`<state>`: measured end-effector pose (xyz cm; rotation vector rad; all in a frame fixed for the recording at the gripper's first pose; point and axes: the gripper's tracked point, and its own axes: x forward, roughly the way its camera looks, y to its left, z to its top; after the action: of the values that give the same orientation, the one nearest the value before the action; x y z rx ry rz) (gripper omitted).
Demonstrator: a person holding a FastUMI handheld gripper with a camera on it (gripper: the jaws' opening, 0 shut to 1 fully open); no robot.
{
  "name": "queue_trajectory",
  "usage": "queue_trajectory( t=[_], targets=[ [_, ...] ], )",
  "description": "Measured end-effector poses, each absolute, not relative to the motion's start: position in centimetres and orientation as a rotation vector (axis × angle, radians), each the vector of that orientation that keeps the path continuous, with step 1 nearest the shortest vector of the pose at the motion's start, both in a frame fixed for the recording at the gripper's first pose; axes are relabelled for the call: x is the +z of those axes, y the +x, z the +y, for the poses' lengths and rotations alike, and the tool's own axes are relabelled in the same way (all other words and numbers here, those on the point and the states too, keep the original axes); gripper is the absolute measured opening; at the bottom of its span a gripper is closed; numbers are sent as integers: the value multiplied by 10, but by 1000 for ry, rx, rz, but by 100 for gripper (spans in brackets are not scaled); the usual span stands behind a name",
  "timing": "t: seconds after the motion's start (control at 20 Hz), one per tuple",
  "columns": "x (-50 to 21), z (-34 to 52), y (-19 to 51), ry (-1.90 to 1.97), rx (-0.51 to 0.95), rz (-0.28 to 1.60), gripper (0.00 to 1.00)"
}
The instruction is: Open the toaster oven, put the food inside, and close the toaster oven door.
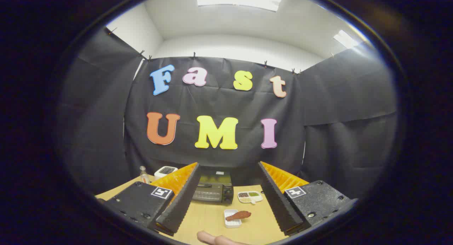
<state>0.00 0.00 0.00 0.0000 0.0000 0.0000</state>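
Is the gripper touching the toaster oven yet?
Apart. In the gripper view the open gripper hangs well short of the toaster oven, bare table between.

The light wooden table [208,220] carries a closed toaster oven [213,191] at its far side, with a white device [165,171] and a small clear bottle [143,174] beside it. Nearer lie a white divided dish [250,197] of seasonings and a small white tray [231,218] bearing a reddish-brown food piece [239,215]. A finger [216,239] rests on the table's near part.
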Motion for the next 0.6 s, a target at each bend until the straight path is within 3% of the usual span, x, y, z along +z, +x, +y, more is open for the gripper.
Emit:
queue_trajectory(
  t=[0.6],
  targets=[
    [-8,-7,9,40,-34,0,100]
  ],
)
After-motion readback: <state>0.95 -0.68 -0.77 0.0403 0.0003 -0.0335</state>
